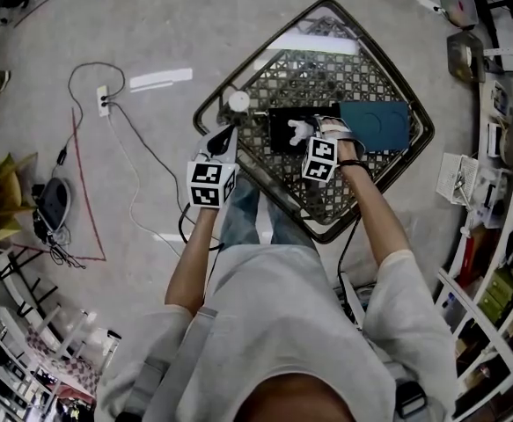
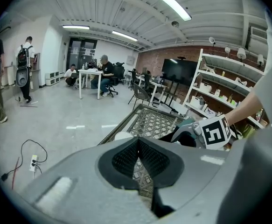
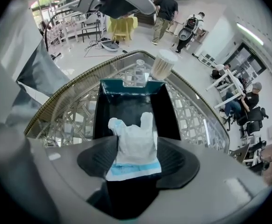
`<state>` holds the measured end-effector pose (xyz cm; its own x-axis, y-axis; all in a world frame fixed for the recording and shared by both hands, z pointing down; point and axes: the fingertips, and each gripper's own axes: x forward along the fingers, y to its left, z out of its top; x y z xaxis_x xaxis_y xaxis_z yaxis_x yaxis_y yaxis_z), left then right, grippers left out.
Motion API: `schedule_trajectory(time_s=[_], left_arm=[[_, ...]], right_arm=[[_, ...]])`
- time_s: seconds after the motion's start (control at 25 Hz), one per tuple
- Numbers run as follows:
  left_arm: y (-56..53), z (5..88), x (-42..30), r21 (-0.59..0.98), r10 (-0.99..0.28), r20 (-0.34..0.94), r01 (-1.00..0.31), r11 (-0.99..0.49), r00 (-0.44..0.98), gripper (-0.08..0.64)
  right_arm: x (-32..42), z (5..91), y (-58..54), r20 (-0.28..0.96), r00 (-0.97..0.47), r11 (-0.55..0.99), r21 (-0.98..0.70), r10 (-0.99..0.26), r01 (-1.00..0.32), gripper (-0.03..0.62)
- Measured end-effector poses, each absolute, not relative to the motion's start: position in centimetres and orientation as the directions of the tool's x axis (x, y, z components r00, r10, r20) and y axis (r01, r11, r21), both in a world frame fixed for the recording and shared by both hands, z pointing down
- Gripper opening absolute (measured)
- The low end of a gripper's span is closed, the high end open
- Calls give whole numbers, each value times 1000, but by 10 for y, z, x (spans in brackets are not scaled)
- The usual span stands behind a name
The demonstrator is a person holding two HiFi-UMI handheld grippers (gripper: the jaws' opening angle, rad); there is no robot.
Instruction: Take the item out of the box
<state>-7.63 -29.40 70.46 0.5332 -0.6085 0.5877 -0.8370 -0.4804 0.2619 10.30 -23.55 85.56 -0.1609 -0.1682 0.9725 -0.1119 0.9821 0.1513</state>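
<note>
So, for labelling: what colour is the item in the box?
White item with blue band; right gripper view.

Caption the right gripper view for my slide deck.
Wide-open right gripper straddling a white item with a blue band, over the open black box on the lattice table.

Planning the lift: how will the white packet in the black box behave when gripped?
The white packet looks crumpled and thin, so it is probably floppy and light. Its creased folds suggest it would squash rather than resist, and nothing about it looks fragile.
</note>
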Motion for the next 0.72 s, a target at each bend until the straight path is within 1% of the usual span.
schedule_trajectory(time_s=[0.12, 0.4, 0.56, 0.72], left_arm=[[-296, 704, -78, 260, -611, 588, -839, -478, 530, 5], [-292, 706, -77, 261, -607, 589, -837, -481, 533, 5], [-291, 704, -80, 260, -611, 587, -838, -479, 531, 5], [-291, 705, -81, 259, -614, 585, -839, -478, 530, 5]], right_arm=[[106, 862, -235, 978, -152, 985, 126, -144, -120, 251], [104, 866, -231, 982, -152, 987, 90, -110, -136, 196], [104, 865, -229, 982, -153, 986, 85, -107, -145, 170], [104, 865, -228, 981, -159, 981, 84, -113, -177, 161]])
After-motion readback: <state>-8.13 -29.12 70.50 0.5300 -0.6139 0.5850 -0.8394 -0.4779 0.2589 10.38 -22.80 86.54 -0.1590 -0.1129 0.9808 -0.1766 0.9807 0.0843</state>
